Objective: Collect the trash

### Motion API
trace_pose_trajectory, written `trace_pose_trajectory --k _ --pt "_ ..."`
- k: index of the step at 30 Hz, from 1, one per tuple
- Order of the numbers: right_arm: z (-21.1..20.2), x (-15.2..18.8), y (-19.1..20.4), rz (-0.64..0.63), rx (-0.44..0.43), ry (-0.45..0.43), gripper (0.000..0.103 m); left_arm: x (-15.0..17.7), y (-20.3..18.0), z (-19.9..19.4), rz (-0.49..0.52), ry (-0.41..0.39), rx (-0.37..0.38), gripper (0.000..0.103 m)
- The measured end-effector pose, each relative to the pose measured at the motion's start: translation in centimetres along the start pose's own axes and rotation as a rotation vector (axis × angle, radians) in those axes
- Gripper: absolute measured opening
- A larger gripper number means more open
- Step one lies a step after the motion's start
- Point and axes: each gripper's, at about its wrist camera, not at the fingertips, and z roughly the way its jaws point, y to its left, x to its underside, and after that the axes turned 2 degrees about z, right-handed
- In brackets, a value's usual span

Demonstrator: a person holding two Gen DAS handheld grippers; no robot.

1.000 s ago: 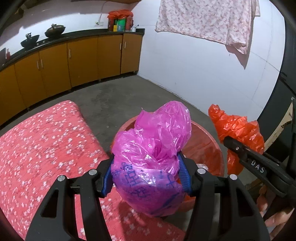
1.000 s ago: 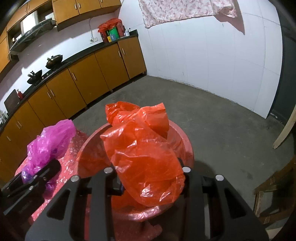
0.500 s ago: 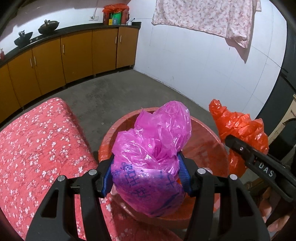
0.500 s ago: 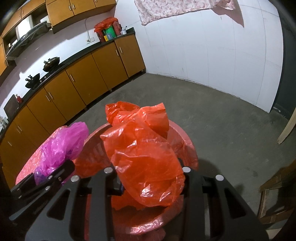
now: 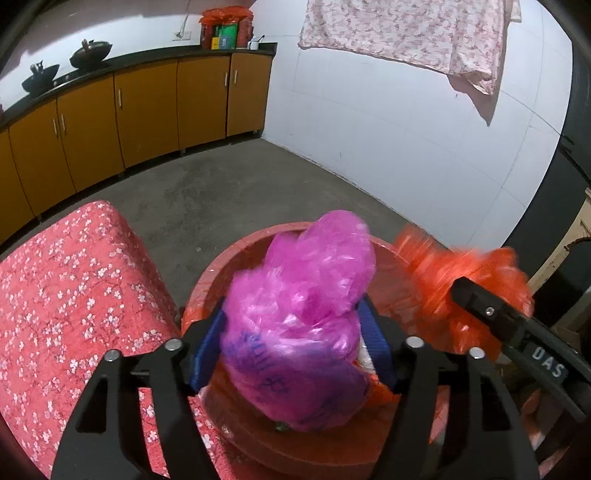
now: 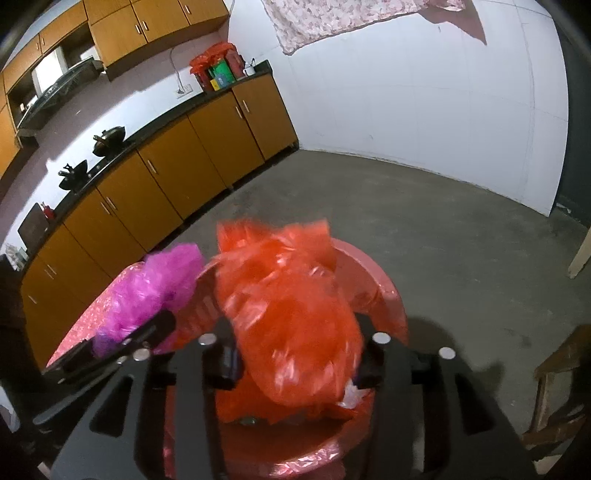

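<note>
Both bags lower over bin (image 5: 236, 266) | pink bag (image 5: 299, 332) crumpled | orange bag (image 6: 291, 325) blurred

Beyond the fingers lies a bare grey concrete floor (image 5: 229, 192) meeting a white tiled wall (image 5: 388, 122). Orange-brown base cabinets (image 5: 147, 107) under a dark countertop (image 6: 155, 129) run along the far left, two black woks (image 5: 90, 53) on top. Wall cupboards (image 6: 147, 18) hang above. A pink floral cloth (image 5: 406, 29) hangs high on the wall.

Each black hand-held gripper (image 5: 291, 347) has silver screws, blue pads, seemingly "DAS" lettering.
</note>
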Motion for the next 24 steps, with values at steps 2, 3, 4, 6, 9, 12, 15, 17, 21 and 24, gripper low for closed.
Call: trace_pose_trajectory --k 2,3,4,6,9,12,15,17,21,24 --pt "-0.2 0.0 -0.1 0.002 -0.003 -0.005 0.048 0.1 0.3 0.1 -0.011 0.005 -0.001 0.073" --pt "-0.2 0.0 -0.2 0.004 -0.003 -0.005 0.049 0.1 0.4 0.1 -0.014 0.007 -0.004 0.073" --pt "-0.3 0.0 -0.4 0.007 -0.002 -0.008 0.05 0.1 0.7 0.1 -0.021 0.009 -0.005 0.073" --pt "-0.7 0.0 -0.7 0.013 0.008 -0.018 0.055 0.3 1.2 -0.3 -0.033 0.008 -0.012 0.075" --pt "-1.4 0.0 -0.8 0.0 0.041 -0.054 0.07 0.6 2.1 -1.3 -0.05 -0.006 -0.042 0.08" --pt "-2.9 0.2 -0.3 -0.03 0.096 -0.115 0.09 1.1 3.0 -2.9 -0.061 -0.028 -0.084 0.088" --pt "-5.2 0.6 0.8 -0.097 0.174 -0.193 0.095 1.8 3.9 -5.9 -0.07 -0.085 -0.153 0.096" --pt "-6.5 0.9 1.3 -0.127 0.194 -0.219 0.096 2.4 4.5 -8.1 -0.073 -0.116 -0.186 0.099" --pt "-10.1 1.8 3.4 -0.206 0.203 -0.278 0.099 3.7 5.0 -12.2 -0.078 -0.185 -0.256 0.101" --pt "-12.5 2.9 4.9 -0.269 0.199 -0.302 0.099 5.0 5.2 -15.8 -0.088 -0.241 -0.302 0.101"
